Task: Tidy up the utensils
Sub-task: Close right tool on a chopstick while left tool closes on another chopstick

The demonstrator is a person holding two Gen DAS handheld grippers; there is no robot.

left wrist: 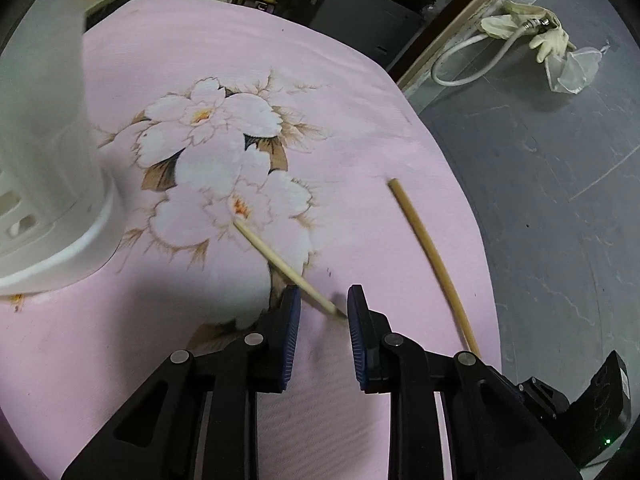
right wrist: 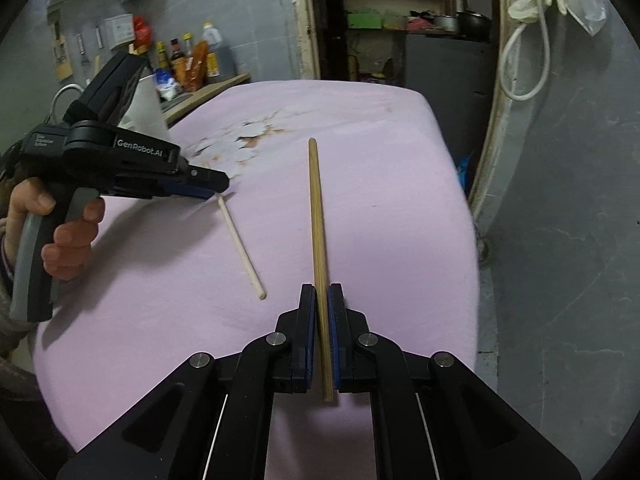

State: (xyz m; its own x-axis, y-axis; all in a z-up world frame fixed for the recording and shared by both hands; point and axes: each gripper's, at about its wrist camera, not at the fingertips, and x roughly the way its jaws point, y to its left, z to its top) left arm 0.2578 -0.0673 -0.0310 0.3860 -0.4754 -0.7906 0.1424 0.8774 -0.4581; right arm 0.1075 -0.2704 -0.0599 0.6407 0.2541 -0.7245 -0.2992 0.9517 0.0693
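Note:
Two wooden chopsticks lie on a pink flowered cloth (left wrist: 360,92). A pale chopstick (left wrist: 288,268) lies slanted, its near end between the open jaws of my left gripper (left wrist: 323,300). It also shows in the right wrist view (right wrist: 240,246), its far end under my left gripper (right wrist: 216,188). A darker chopstick (right wrist: 318,220) runs straight ahead, and my right gripper (right wrist: 322,300) is shut on its near part. It also shows in the left wrist view (left wrist: 430,256). A white utensil holder (left wrist: 48,160) stands at the left.
The cloth's right edge (right wrist: 468,208) drops to a grey floor (left wrist: 560,200). A white hose and gloves (left wrist: 520,36) lie by the wall. Bottles (right wrist: 188,60) stand on a shelf at the back left.

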